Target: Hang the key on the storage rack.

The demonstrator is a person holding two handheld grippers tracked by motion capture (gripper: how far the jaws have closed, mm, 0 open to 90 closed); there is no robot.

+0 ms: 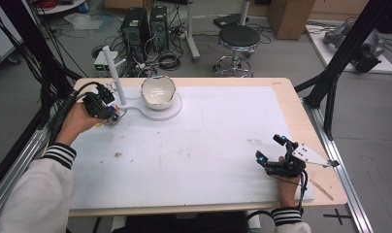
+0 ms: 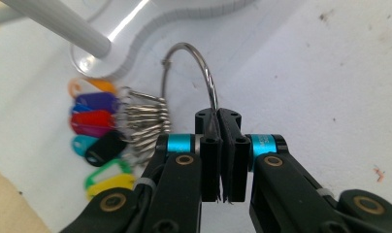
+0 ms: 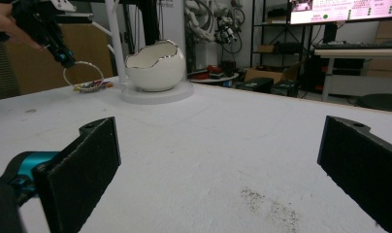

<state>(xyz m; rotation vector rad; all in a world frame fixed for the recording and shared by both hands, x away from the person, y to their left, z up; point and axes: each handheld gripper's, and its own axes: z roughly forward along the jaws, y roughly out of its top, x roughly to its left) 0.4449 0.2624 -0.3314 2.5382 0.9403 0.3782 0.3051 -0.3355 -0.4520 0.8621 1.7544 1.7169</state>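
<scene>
While the left gripper (image 2: 222,145) clenched one metal key ring (image 2: 194,68) just beside the white stand (image 1: 153,109), the right gripper (image 1: 270,148) sat released, well apart from it. One eggshell bowl (image 1: 158,91) rested on that stand, beside its single post (image 1: 114,73). About eight coloured key tags (image 2: 99,141) overlapped, so their exact count was unclear.

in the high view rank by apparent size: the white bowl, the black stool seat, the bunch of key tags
1. Black stool seat, though it is farther from the camera.
2. White bowl, only slightly smaller; nearly alike.
3. Bunch of key tags, clearly smallest, partly hidden by the left claw.
</scene>
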